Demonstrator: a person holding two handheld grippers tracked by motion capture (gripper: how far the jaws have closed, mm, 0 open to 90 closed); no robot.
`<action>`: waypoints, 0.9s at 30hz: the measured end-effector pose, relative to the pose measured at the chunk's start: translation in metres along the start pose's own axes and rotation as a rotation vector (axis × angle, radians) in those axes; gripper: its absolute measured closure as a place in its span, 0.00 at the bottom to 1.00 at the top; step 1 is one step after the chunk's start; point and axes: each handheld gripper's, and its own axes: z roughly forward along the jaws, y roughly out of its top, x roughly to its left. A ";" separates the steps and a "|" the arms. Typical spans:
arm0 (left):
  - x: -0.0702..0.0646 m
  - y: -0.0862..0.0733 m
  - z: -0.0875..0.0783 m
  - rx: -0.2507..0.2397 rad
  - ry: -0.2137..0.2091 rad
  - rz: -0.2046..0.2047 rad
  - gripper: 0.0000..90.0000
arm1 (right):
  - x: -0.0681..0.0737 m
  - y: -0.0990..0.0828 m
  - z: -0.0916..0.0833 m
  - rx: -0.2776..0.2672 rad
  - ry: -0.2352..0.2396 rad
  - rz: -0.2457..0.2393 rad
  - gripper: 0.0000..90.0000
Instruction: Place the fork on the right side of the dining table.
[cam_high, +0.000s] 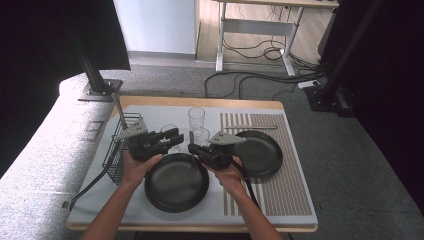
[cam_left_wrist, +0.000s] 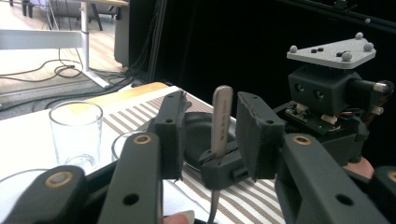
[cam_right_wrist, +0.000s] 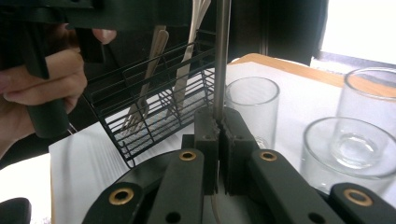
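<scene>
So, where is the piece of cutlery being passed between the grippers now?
In the high view the utensil is above the near black plate, clamped in the right gripper; its handle stands between the left gripper's open jaws.

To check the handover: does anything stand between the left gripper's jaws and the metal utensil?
Nothing visible. The metal utensil stands upright in the gap between the open jaws of the left gripper, and neither pad seems to press on it. The right gripper clamps it lower down.
</scene>
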 end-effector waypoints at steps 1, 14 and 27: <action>0.000 0.000 -0.001 -0.003 0.001 -0.002 0.68 | -0.001 -0.001 -0.002 0.000 -0.002 0.002 0.96; 0.003 -0.009 -0.010 -0.012 0.045 -0.018 0.60 | -0.010 -0.007 -0.031 -0.041 -0.030 0.028 0.96; 0.003 -0.010 -0.017 -0.004 0.080 -0.011 0.61 | -0.021 -0.016 -0.058 -0.075 -0.071 0.055 0.96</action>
